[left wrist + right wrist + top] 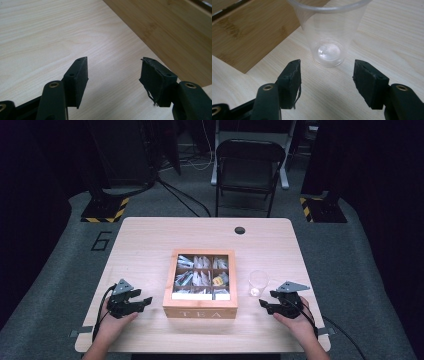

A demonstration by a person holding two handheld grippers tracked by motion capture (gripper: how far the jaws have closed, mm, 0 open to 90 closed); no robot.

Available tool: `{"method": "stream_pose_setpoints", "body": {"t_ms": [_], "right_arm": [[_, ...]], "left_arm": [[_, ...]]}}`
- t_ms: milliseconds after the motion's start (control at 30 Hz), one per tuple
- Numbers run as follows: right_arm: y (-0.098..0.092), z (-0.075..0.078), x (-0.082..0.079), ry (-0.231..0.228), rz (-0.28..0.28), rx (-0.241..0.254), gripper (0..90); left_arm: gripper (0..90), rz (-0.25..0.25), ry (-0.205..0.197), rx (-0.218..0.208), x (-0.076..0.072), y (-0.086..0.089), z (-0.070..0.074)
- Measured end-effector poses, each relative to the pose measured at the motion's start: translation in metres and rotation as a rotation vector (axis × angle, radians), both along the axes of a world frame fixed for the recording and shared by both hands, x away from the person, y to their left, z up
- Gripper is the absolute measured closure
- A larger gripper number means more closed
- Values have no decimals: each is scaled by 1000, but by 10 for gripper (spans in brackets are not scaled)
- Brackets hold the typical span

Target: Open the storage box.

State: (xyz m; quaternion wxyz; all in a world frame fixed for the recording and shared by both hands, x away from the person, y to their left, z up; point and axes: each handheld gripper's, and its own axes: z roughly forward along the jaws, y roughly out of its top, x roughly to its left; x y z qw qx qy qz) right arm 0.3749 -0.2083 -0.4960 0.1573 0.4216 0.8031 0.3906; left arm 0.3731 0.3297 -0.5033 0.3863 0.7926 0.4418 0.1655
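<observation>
Both pairs of jaws stand spread and hold nothing. Just ahead of the right gripper [325, 68] stands an upright clear plastic cup [328, 35], apart from the pads. The left gripper [113, 67] rests on the pale wooden table [45, 32], with the wooden tea box [200, 307] off its right jaw. The box front reads "TEA"; its compartments hold what look like tea sachets [200, 270].

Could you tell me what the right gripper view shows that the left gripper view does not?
The right gripper view has the clear plastic cup standing upright and empty just beyond the open right gripper, not touching it. The left gripper view has the open left gripper over bare table. Both share the light wooden table and a side of the wooden tea box, with nothing between the jaws.
</observation>
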Motion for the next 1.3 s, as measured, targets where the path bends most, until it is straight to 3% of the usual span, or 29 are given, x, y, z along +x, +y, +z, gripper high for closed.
{"method": "stream_pose_setpoints", "body": {"t_ms": [200,267,533,700,867,1067,1300], "right_arm": [[3,13,-4,-6,12,-12,386],[6,17,-7,-9,14,5,385],[9,21,-15,-28,30,9,389],[10,24,-22,-32,42,9,403],[12,30,-29,-31,56,29,422],[13,31,-33,-27,51,56,440],[21,36,-38,-49,87,61,475]], "left_arm": [[412,-25,3,5,-3,-7,8],[413,-38,1,17,-6,-10,13],[421,-82,-20,18,-13,-15,25],[430,-85,-26,-11,-20,-18,31],[436,-105,-34,-8,-24,-19,35],[442,-107,-42,-39,-30,-20,37],[463,-120,-59,-75,-39,-21,40]]}}
